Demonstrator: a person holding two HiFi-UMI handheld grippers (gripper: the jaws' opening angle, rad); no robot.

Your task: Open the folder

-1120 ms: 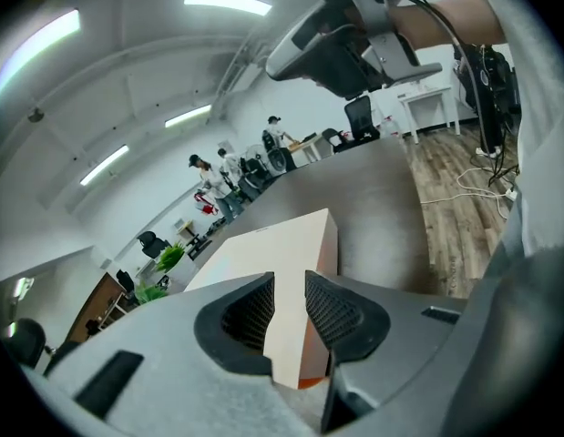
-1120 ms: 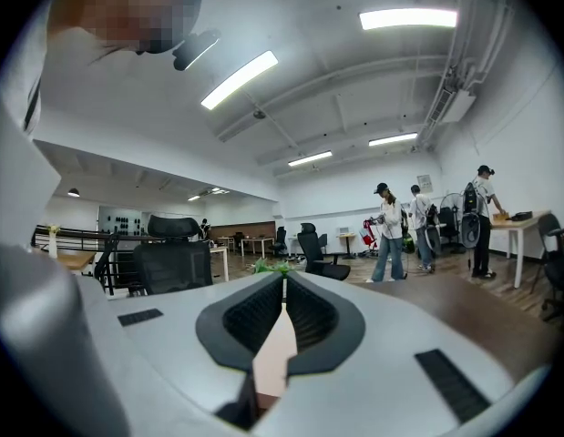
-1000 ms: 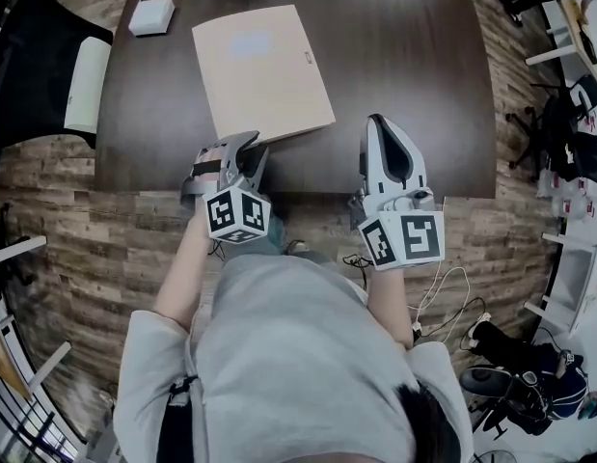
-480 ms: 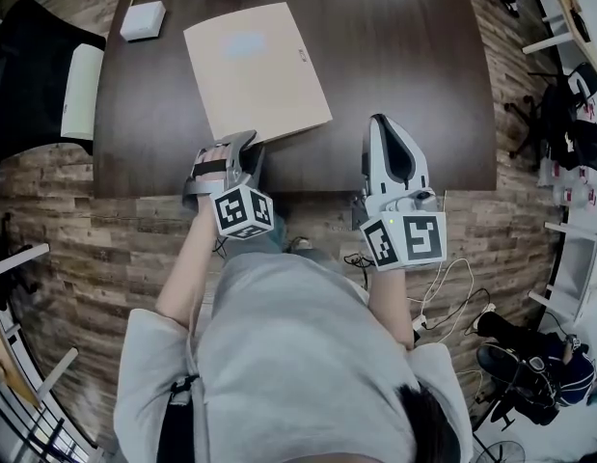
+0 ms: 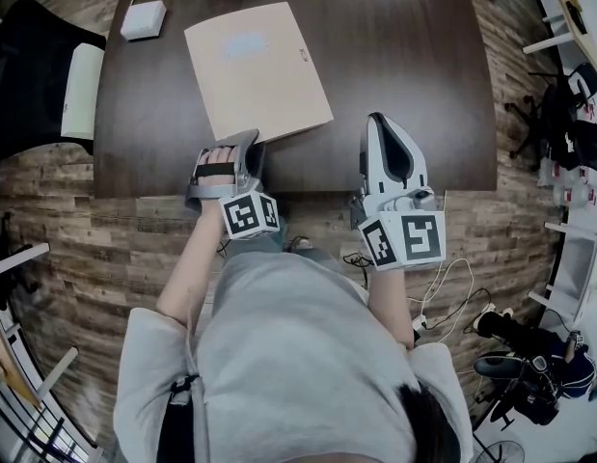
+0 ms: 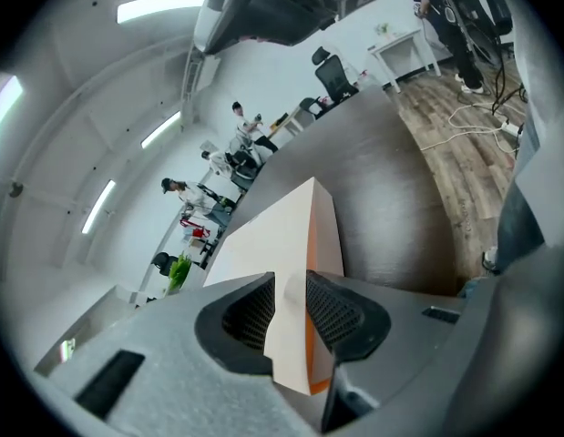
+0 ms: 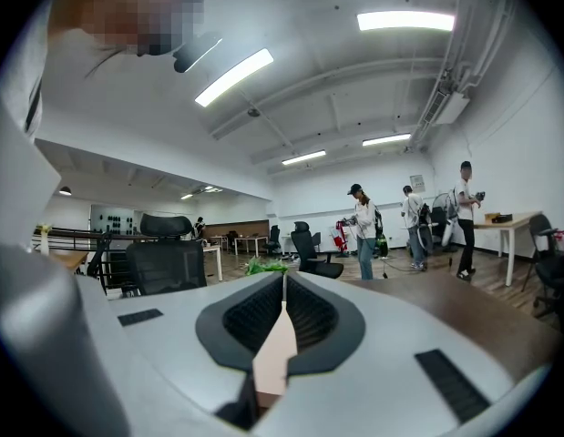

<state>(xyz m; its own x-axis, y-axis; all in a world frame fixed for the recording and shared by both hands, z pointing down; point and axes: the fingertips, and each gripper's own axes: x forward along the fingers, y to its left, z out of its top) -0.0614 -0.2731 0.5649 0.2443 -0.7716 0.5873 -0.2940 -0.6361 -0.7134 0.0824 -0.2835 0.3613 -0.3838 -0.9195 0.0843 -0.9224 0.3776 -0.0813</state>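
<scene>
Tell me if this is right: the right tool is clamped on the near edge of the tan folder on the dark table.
Not right: the left tool is clamped on the near edge of the tan folder on the dark table. The left gripper view shows the edge between its jaws.
</scene>
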